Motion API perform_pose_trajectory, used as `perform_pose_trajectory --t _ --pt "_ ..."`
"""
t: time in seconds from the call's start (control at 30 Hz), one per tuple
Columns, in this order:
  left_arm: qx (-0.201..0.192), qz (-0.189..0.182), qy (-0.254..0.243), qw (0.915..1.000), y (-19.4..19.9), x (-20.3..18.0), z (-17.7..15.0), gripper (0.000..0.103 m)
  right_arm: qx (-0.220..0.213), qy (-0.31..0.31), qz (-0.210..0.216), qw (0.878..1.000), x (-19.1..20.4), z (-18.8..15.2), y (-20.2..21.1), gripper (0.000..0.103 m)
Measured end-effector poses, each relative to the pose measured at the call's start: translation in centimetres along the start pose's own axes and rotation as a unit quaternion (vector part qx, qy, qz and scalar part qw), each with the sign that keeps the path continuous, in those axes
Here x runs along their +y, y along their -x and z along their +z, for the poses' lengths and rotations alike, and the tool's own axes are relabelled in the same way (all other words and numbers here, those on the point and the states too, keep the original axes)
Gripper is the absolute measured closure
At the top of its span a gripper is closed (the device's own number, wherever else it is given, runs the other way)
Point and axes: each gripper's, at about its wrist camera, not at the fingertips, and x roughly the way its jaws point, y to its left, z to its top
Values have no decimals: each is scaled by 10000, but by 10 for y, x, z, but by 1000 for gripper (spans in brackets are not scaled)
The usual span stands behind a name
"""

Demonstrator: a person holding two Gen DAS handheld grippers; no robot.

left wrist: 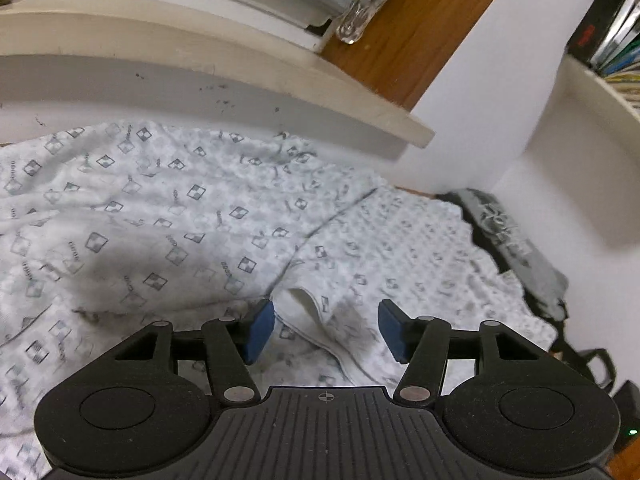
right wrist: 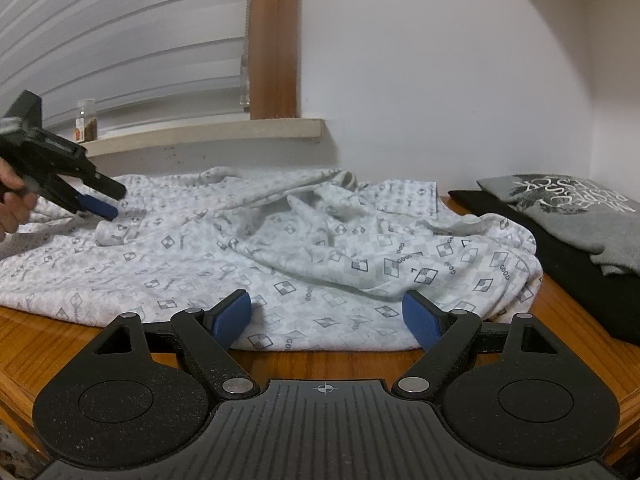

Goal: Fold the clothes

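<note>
Left wrist view shows your left gripper (left wrist: 326, 330) with its jaws parted over a raised white hem fold of the patterned garment (left wrist: 180, 216); nothing is pinched between the pads. Your right gripper (right wrist: 326, 318) has its jaws spread wide and empty, straddling the near edge of the same garment where it meets the bare wooden tabletop (right wrist: 48, 344). The garment lies rumpled across the tabletop below the window sill (right wrist: 208, 132), with a folded grey and black pile (right wrist: 580, 216) just beside its far right end. Expect thin, limp, light cloth that slumps and drags rather than holding shape. I judge the doubled hem between your left jaws the firmest hold; take edges or corners, not mid-panel.
</note>
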Motion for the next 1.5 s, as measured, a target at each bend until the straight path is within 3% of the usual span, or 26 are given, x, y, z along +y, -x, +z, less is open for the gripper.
perform_pose_trajectory --t 0.07,0.13,0.2,0.37,0.5,0.7,0.9,1.0,1.13,1.23,1.4,1.43,1.5 --pt "-34 60 -175 9998 -3 -4 0 44 -3 4 4 10000 0 0 0 21" --pt "-35 167 -276 9995 -5 -9 1 56 -13 0 4 10000 0 0 0 21" --pt "-63 180 -319 9993 -7 -12 3 86 -28 -4 6 10000 0 -1 0 21" --pt "-321 -84 -393 9987 17 -20 7 95 -43 -2 16 10000 0 -1 1 21" --pt "-537 -272 -522 9968 57 -30 17 95 4 5 33 10000 -1 1 0 21" --pt "-872 -160 -577 9944 141 -21 39 96 145 85 123 9998 3 16 -2 27" --pt "-1140 343 -419 9920 221 19 55 96 -19 320 283 9991 22 38 -5 27" --pt "-1050 601 -251 9923 225 42 47 96 -66 472 392 9981 33 49 -12 27" --pt "-828 643 -71 9945 207 63 26 93 -8 769 725 9944 57 62 -24 41" --pt "-639 592 53 9962 187 75 13 92 113 996 1188 9878 86 75 -37 50" --pt "-393 504 279 9976 157 90 -8 92 321 1490 2101 9657 152 91 -59 51" --pt "-361 490 342 9976 152 94 -12 90 387 1612 2287 9593 168 92 -64 52" --pt "-340 449 503 9971 144 100 -19 65 525 1903 2611 9449 198 93 -73 58"
